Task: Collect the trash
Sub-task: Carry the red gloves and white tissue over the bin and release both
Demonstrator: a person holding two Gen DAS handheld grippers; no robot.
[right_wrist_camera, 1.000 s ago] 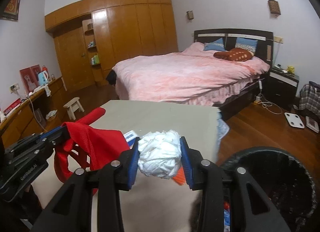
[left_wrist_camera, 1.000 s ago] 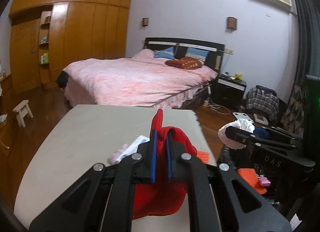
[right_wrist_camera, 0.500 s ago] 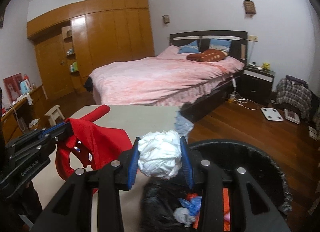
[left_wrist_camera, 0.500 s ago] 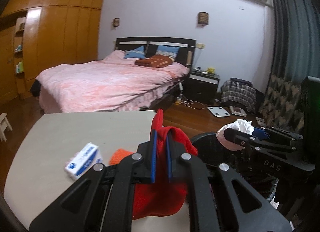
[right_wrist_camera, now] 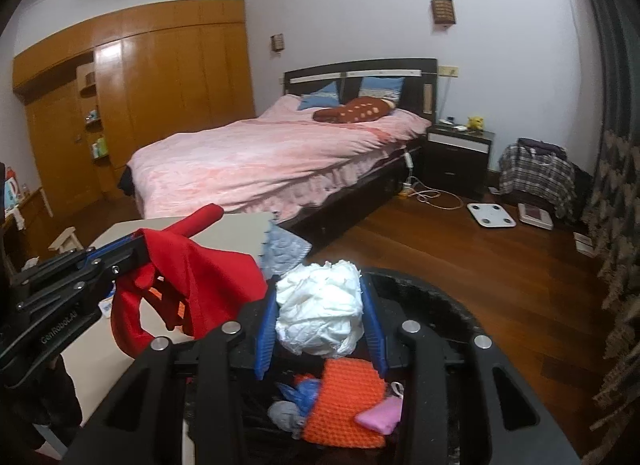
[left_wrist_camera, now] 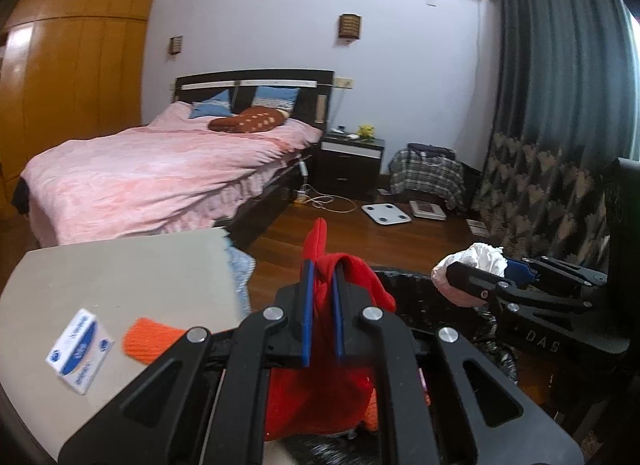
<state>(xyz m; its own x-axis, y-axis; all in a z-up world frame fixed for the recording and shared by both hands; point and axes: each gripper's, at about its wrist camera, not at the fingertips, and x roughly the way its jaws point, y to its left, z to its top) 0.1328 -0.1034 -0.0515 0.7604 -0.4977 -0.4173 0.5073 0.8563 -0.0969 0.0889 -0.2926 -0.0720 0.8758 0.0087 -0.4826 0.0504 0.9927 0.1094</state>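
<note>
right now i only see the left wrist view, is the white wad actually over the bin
observer: yes. In the right wrist view the white paper wad, clamped in the right tongs, sits above the black bin opening.
operator: anything in the bin
observer: an orange knitted piece, with a pink item at its edge.
operator: and my red cloth
observer: the red cloth droops in a loop below the left tongs, left of the wad.

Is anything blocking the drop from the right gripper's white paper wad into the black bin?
Nothing visible. The right gripper holds the white paper wad directly over the open black bin; below lies only earlier trash, including an orange knit piece.
</note>
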